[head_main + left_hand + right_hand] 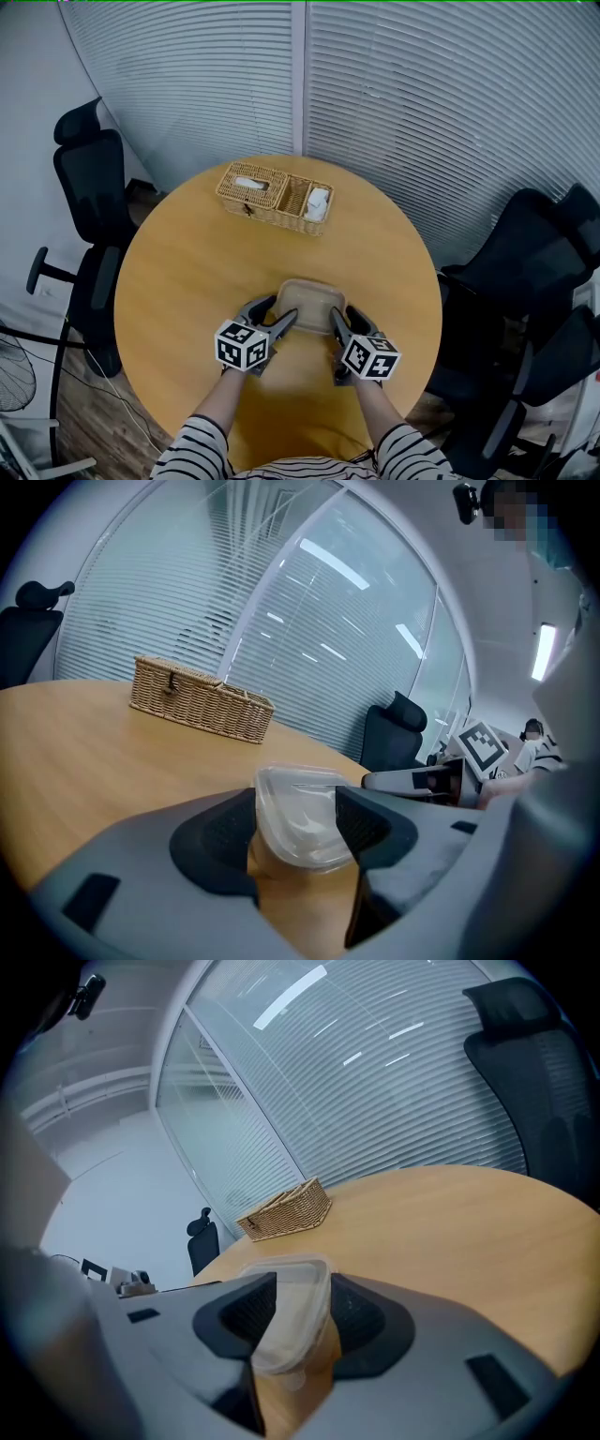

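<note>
A clear plastic container [309, 298] rests on the round wooden table [187, 272], near its front edge. My left gripper [275, 315] grips the container's left end; in the left gripper view a rounded corner of the container [298, 819] fills the gap between the pads. My right gripper [345, 324] holds the opposite end, and in the right gripper view the container's rim [286, 1321] is pinched between its jaws. The right gripper [441, 780] also shows in the left gripper view, just past the container.
A wicker basket [275, 197] with a tissue slot and white items stands at the table's far side. Black office chairs sit to the left [89, 187] and right [534, 272]. Window blinds run behind. A fan [14, 375] stands on the floor at lower left.
</note>
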`<state>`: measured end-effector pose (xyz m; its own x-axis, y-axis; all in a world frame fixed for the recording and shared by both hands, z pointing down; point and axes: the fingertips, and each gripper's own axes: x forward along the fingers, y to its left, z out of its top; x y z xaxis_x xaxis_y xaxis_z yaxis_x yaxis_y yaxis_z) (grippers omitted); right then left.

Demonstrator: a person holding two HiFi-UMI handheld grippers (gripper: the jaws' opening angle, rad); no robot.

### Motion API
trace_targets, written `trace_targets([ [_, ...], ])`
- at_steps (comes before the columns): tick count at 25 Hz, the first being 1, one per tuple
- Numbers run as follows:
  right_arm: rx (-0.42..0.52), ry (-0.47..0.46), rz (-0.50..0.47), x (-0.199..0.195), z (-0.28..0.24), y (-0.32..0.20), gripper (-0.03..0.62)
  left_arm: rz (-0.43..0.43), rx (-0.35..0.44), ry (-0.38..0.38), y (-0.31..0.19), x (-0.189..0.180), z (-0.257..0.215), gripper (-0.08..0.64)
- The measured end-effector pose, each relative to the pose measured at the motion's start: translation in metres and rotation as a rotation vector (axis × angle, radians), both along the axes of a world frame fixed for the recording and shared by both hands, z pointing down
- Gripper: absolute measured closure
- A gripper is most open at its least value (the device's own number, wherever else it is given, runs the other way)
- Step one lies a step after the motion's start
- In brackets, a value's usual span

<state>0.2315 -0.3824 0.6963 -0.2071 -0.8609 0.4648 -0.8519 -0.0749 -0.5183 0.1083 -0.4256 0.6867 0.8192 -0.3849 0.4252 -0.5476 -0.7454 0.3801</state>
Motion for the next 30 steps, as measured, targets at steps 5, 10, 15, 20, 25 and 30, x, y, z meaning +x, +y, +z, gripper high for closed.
trace_targets([
  [5,0.017,-0.012,0.005,-0.004,-0.009,-0.001,0.400,-0.006,0.008,0.013,-0.001,-0.002,-0.007,0.316],
  [10,0.039,-0.029,0.017,-0.008,-0.020,-0.001,0.407,-0.016,0.022,0.033,-0.001,-0.008,-0.017,0.316],
  [15,0.069,-0.032,0.039,-0.007,-0.033,0.001,0.463,-0.027,0.042,0.085,-0.002,-0.013,-0.036,0.316],
  [20,0.096,-0.025,0.061,-0.009,-0.046,0.007,0.513,-0.037,0.052,0.160,0.000,-0.021,-0.059,0.316],
  [25,0.137,-0.068,0.099,-0.012,-0.069,0.014,0.532,-0.026,0.075,0.219,0.004,-0.030,-0.086,0.319],
  [30,0.202,-0.068,0.128,-0.012,-0.102,0.025,0.540,-0.019,0.107,0.258,0.010,-0.039,-0.111,0.393],
])
